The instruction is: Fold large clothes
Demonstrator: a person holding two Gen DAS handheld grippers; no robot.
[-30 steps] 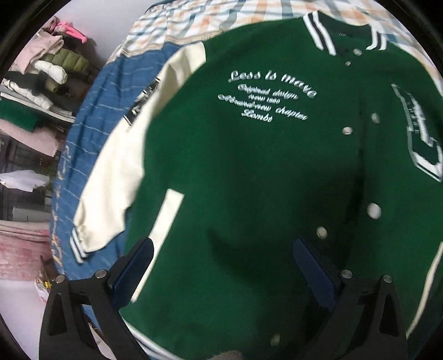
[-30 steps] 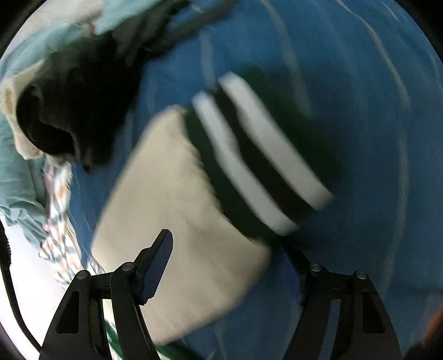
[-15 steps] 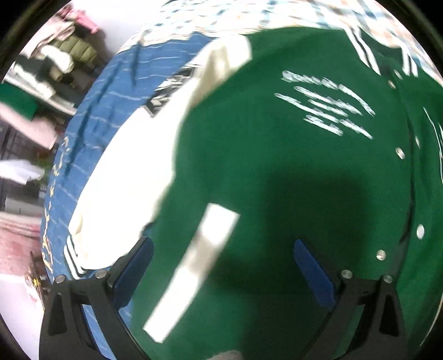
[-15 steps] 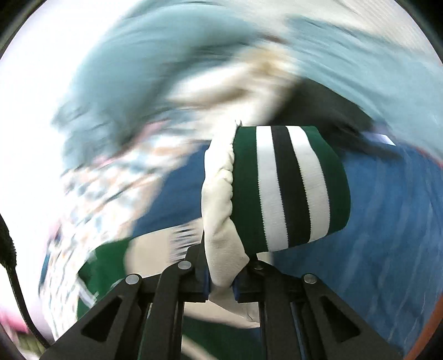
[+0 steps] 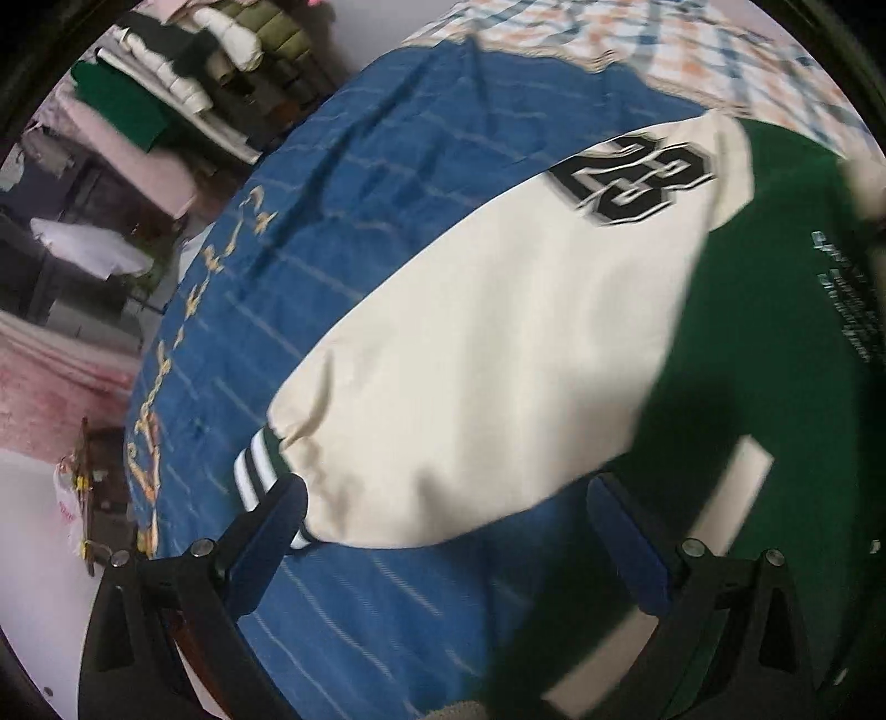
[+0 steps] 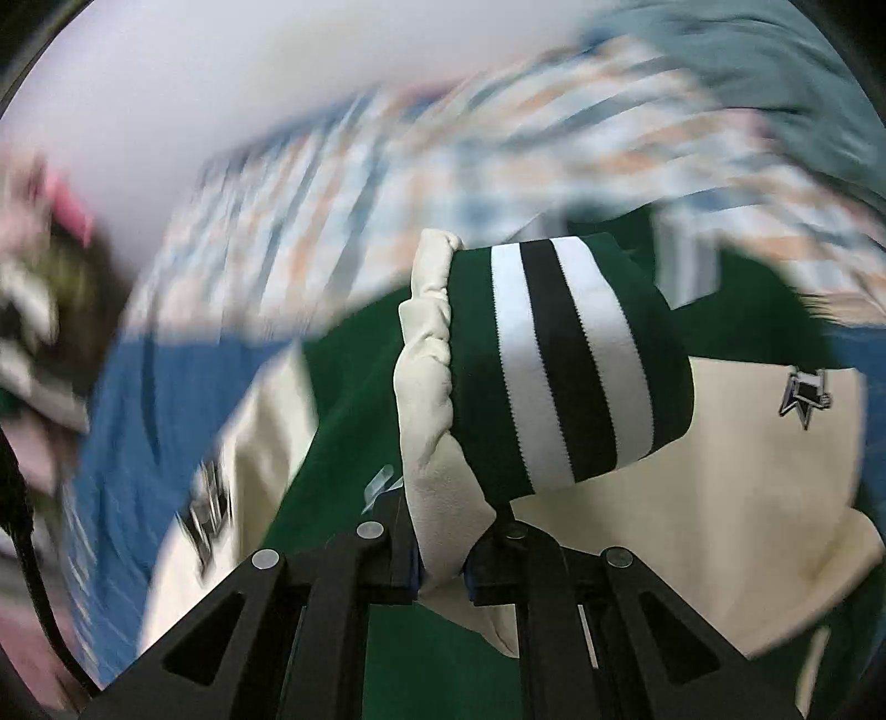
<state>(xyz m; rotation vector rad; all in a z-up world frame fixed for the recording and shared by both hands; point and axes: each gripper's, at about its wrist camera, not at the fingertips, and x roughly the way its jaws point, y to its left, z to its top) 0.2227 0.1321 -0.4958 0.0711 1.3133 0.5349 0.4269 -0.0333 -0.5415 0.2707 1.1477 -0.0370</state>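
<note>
A green varsity jacket (image 5: 764, 343) with cream sleeves lies on a blue bedspread (image 5: 387, 183). In the left wrist view its cream sleeve (image 5: 498, 354) with a black number patch stretches out flat, ending in a striped cuff (image 5: 257, 471). My left gripper (image 5: 443, 531) hovers open over that sleeve's lower edge, nothing between its blue pads. In the right wrist view my right gripper (image 6: 443, 570) is shut on the other cream sleeve (image 6: 437, 498) just behind its green, white and black striped cuff (image 6: 565, 360), lifted over the jacket's green body (image 6: 354, 399).
Folded clothes are stacked on shelves (image 5: 166, 83) beyond the bed's left side. A plaid sheet (image 5: 637, 39) covers the far end of the bed, with a teal blanket (image 6: 775, 72) bunched beyond it. The bed's edge (image 5: 138, 443) drops off at the left.
My right gripper shut on the striped-cuff sleeve and carried it up over the jacket. My left gripper slid from above the jacket's green front to above the outstretched cream sleeve.
</note>
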